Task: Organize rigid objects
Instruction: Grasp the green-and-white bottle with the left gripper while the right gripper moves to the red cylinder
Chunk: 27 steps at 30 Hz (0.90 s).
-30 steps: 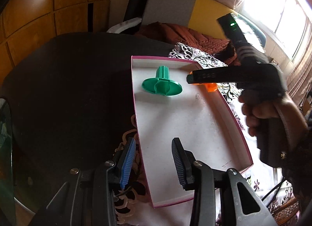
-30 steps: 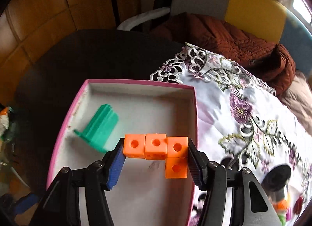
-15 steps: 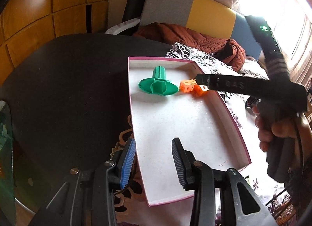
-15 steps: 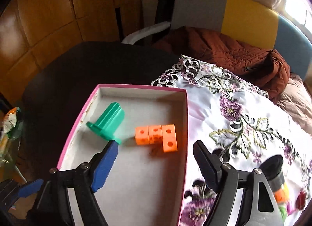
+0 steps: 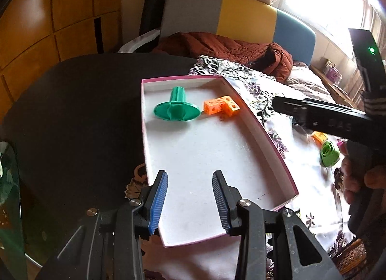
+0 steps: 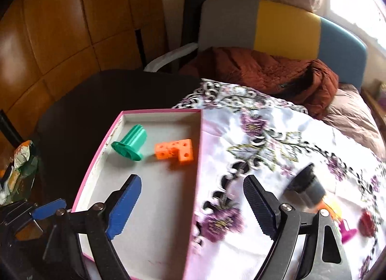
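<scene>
One shallow rectangular cardboard tray with a pink rim and white floor (image 5: 260, 132) (image 6: 196, 171) lies partly on a dark round tabletop (image 5: 72, 115) (image 6: 79, 115) and partly on a white cloth printed with purple flowers (image 5: 270, 91) (image 6: 265, 135). Two things lie in it, both toward its far end: one teal plastic piece with a round flange and a ribbed stem (image 5: 177, 107) (image 6: 130, 144), tipped on its side, and just beside it, nearer the tray's right wall, one L-shaped cluster of orange plastic cubes with round holes (image 5: 222, 107) (image 6: 175, 150); four cubes can be counted in the right wrist view. The rest of the tray floor is bare. The left gripper (image 5: 190, 205) hovers over the tray's near end with its two ribbed fingers spread and nothing between them. The right gripper (image 6: 190, 207) hangs above the tray's right wall, its jaws spread wide and holding nothing, one finger over the tray floor and the other over the cloth. Out on the cloth to the right sit one dark cylindrical object (image 6: 306, 188), blurred, one lime-green plastic piece (image 5: 329, 153), one small magenta piece (image 6: 347, 230), one dark red piece (image 6: 366, 225) and an orange bit (image 5: 318, 137) partly hidden. A rust-coloured quilted jacket (image 5: 229, 48) (image 6: 265, 72) lies on the grey, yellow and blue seat back (image 5: 246, 17) (image 6: 287, 29) behind the table.
</scene>
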Each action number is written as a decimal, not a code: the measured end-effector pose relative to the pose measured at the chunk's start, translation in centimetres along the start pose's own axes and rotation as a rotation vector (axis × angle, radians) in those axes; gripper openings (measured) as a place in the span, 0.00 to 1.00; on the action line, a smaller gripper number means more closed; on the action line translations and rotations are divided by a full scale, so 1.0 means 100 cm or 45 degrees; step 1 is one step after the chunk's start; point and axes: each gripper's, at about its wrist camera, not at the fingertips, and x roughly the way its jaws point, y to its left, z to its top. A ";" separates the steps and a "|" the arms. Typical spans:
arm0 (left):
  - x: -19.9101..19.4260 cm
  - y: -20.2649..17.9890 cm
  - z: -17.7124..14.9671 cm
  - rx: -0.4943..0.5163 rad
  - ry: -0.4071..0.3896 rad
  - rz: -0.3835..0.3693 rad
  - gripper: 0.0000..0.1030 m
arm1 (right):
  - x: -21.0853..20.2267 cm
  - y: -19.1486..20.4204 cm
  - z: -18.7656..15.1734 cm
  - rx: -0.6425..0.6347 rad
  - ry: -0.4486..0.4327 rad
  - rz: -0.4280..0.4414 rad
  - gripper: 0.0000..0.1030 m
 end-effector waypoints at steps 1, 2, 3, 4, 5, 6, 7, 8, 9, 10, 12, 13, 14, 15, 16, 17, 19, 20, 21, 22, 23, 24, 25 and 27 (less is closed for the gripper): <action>-0.001 -0.002 0.000 0.007 0.000 -0.001 0.37 | -0.004 -0.005 -0.002 0.011 -0.006 -0.008 0.85; -0.001 -0.004 -0.001 0.015 0.001 -0.002 0.37 | -0.009 -0.012 -0.003 0.025 -0.012 -0.019 0.85; -0.001 -0.007 0.000 0.026 0.002 -0.003 0.37 | -0.013 -0.020 -0.005 0.038 -0.018 -0.029 0.85; -0.002 -0.008 -0.001 0.032 0.002 -0.003 0.37 | -0.018 -0.027 -0.006 0.052 -0.025 -0.040 0.85; -0.002 -0.011 -0.001 0.041 0.004 -0.005 0.37 | -0.023 -0.036 -0.008 0.069 -0.032 -0.055 0.85; -0.002 -0.013 -0.001 0.047 0.006 -0.005 0.37 | -0.028 -0.045 -0.009 0.085 -0.040 -0.070 0.85; -0.001 -0.015 -0.001 0.054 0.008 -0.005 0.37 | -0.033 -0.054 -0.011 0.103 -0.047 -0.089 0.85; -0.001 -0.017 -0.001 0.063 0.011 -0.005 0.37 | -0.037 -0.062 -0.012 0.121 -0.053 -0.103 0.85; 0.000 -0.019 -0.002 0.071 0.015 -0.007 0.37 | -0.042 -0.073 -0.013 0.146 -0.059 -0.117 0.85; 0.000 -0.021 -0.002 0.077 0.017 -0.009 0.37 | -0.047 -0.082 -0.015 0.170 -0.065 -0.129 0.85; 0.001 -0.026 -0.002 0.094 0.023 -0.011 0.37 | -0.057 -0.105 -0.018 0.235 -0.078 -0.160 0.86; 0.002 -0.029 -0.003 0.102 0.025 -0.013 0.37 | -0.061 -0.114 -0.020 0.264 -0.085 -0.173 0.86; 0.002 -0.031 -0.003 0.110 0.028 -0.016 0.37 | -0.067 -0.126 -0.022 0.297 -0.093 -0.190 0.87; 0.003 -0.034 -0.003 0.119 0.032 -0.019 0.37 | -0.072 -0.135 -0.024 0.324 -0.100 -0.207 0.87; 0.003 -0.036 -0.003 0.125 0.035 -0.023 0.37 | -0.077 -0.146 -0.026 0.350 -0.107 -0.228 0.87; 0.003 -0.038 -0.002 0.130 0.038 -0.028 0.38 | -0.082 -0.159 -0.029 0.380 -0.114 -0.254 0.87; 0.004 -0.042 -0.001 0.136 0.044 -0.047 0.38 | -0.091 -0.179 -0.034 0.427 -0.130 -0.296 0.88; 0.004 -0.045 -0.001 0.136 0.050 -0.065 0.38 | -0.095 -0.189 -0.036 0.451 -0.138 -0.319 0.89; 0.005 -0.047 0.000 0.137 0.058 -0.088 0.38 | -0.099 -0.199 -0.039 0.477 -0.146 -0.343 0.90; 0.006 -0.051 0.001 0.142 0.063 -0.100 0.38 | -0.104 -0.212 -0.042 0.512 -0.156 -0.373 0.91; 0.006 -0.055 0.002 0.147 0.067 -0.113 0.38 | -0.109 -0.225 -0.046 0.554 -0.164 -0.404 0.92; 0.007 -0.059 0.004 0.155 0.072 -0.129 0.38 | -0.112 -0.238 -0.051 0.596 -0.171 -0.434 0.92; 0.007 -0.064 0.005 0.165 0.077 -0.145 0.38 | -0.116 -0.254 -0.057 0.650 -0.181 -0.474 0.92; 0.008 -0.075 0.007 0.193 0.084 -0.169 0.38 | -0.122 -0.280 -0.070 0.740 -0.194 -0.551 0.93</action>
